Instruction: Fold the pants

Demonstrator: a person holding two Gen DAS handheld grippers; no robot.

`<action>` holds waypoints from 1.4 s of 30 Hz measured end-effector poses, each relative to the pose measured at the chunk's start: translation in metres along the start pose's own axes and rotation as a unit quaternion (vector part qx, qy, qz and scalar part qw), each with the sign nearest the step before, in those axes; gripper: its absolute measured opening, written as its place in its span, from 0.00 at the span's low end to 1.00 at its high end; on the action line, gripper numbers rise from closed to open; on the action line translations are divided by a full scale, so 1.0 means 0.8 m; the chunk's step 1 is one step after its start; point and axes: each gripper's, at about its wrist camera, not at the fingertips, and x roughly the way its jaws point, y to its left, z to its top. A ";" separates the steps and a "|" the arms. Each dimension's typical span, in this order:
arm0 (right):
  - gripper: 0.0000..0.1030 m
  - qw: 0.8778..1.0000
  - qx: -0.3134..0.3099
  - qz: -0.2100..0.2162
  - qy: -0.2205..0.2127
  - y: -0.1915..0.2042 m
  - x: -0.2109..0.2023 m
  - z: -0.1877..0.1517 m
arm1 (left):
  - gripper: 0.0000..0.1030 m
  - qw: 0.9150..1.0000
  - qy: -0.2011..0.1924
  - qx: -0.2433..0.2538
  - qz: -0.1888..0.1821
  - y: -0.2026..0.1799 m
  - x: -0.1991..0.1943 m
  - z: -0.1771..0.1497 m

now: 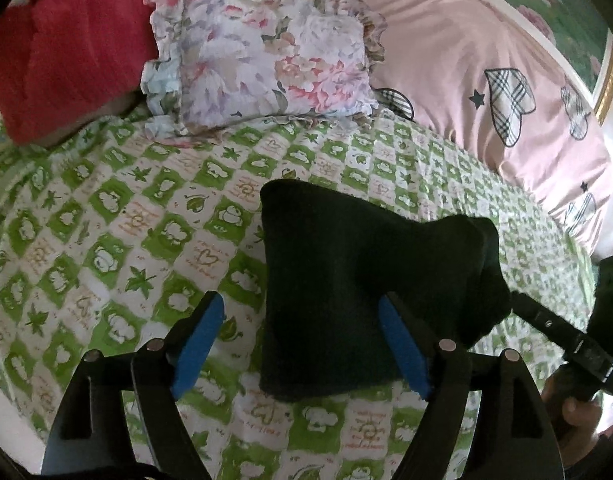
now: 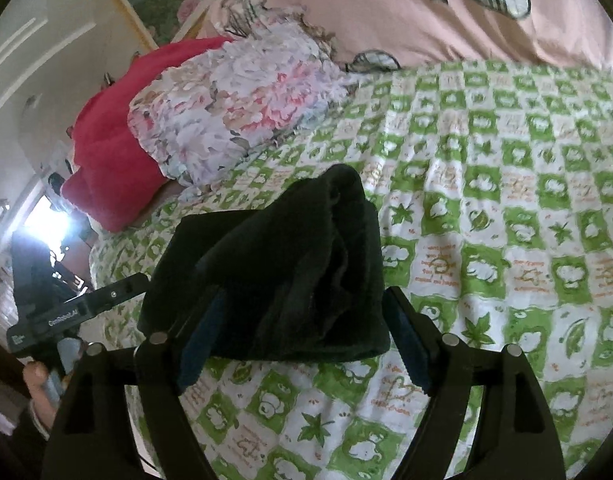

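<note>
Between the wide-apart jaws of the left gripper (image 1: 302, 344) and the right gripper (image 2: 302, 344), neither holding anything, sit the black pants (image 1: 358, 284), already folded into a small thick bundle on the green checked bed sheet (image 1: 106, 240). Folding looks nearly finished; maybe only smoothing is left.

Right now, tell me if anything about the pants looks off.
The black pants sit folded on the green checked sheet, but unevenly: one corner humps up and layers gape. Both grippers are open.
</note>
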 end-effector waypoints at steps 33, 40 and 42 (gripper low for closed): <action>0.96 0.987 -0.156 -0.045 -0.001 0.056 -0.010 -0.067 | 0.81 0.995 -0.007 0.068 0.073 -0.034 -0.013 -0.077; 0.96 0.986 -0.158 -0.049 0.001 0.057 0.000 -0.073 | 0.82 0.994 -0.009 0.075 0.084 -0.032 -0.006 -0.084; 0.96 0.986 -0.159 -0.050 -0.001 0.058 0.002 -0.073 | 0.82 0.993 -0.013 0.079 0.087 -0.033 -0.005 -0.085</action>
